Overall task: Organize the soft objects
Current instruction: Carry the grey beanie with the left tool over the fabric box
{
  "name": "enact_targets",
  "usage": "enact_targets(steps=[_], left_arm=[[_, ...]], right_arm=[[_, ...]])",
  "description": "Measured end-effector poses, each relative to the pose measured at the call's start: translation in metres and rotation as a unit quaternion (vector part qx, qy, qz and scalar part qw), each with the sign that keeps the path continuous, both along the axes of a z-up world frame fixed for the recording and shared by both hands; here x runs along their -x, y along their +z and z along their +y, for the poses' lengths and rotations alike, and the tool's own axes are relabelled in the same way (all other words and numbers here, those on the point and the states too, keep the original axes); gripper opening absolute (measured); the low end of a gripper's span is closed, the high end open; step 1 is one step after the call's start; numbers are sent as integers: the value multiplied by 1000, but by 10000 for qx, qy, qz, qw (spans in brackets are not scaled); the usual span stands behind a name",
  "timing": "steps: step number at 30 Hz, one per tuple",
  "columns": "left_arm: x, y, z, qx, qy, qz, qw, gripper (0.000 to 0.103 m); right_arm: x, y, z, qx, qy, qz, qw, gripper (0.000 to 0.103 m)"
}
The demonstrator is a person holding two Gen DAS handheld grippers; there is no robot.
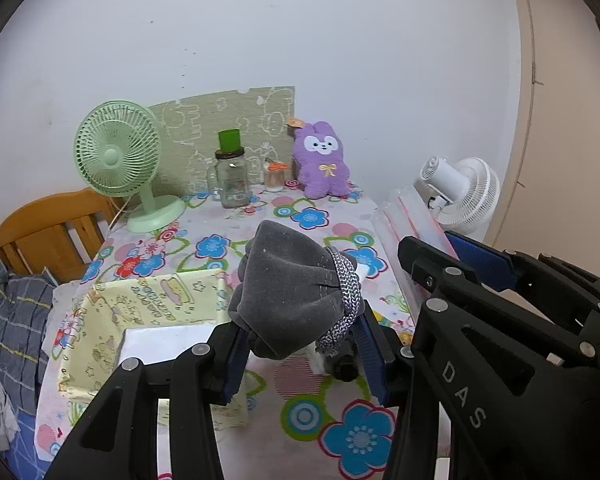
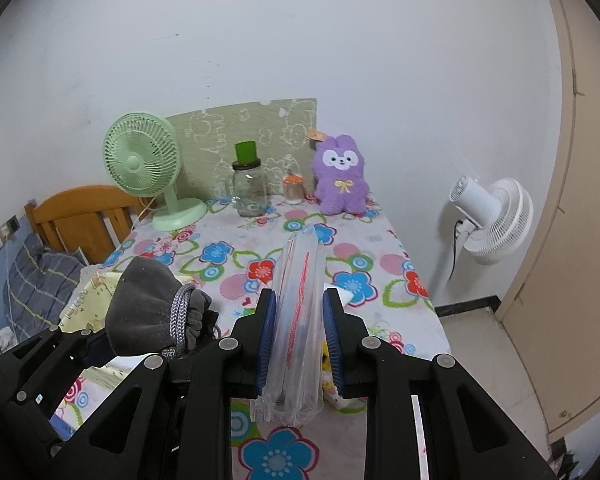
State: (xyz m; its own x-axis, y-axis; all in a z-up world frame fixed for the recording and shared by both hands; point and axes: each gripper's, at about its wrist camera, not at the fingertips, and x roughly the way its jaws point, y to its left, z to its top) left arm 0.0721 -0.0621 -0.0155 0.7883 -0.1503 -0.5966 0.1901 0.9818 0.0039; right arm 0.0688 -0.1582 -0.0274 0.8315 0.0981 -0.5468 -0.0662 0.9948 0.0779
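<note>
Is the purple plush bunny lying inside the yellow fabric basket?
No, the purple plush bunny stands upright at the table's far edge against the wall, well beyond the yellow fabric basket.

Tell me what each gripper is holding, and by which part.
Left gripper grips the grey drawstring pouch at its gathered neck. Right gripper pinches the clear zip bag across its lower part.

Left gripper [image 1: 304, 344] jaws clamped partway, right gripper [image 2: 298, 336] jaws pinched, side by side

Soft even indoor light, faint shadows, sharp focus, fisheye bending, dark vignetted corners
</note>
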Motion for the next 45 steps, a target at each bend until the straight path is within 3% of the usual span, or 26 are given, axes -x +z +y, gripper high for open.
enact_targets(steps=[24, 45], left_arm=[[-22, -1, 80, -63, 593, 37, 9982, 50], [-55, -35, 141, -171, 999, 480, 9937, 50]], right_arm=[[-24, 6, 79, 40, 606, 12, 9982, 27], [-64, -27, 148, -63, 1063, 572, 9927, 27]])
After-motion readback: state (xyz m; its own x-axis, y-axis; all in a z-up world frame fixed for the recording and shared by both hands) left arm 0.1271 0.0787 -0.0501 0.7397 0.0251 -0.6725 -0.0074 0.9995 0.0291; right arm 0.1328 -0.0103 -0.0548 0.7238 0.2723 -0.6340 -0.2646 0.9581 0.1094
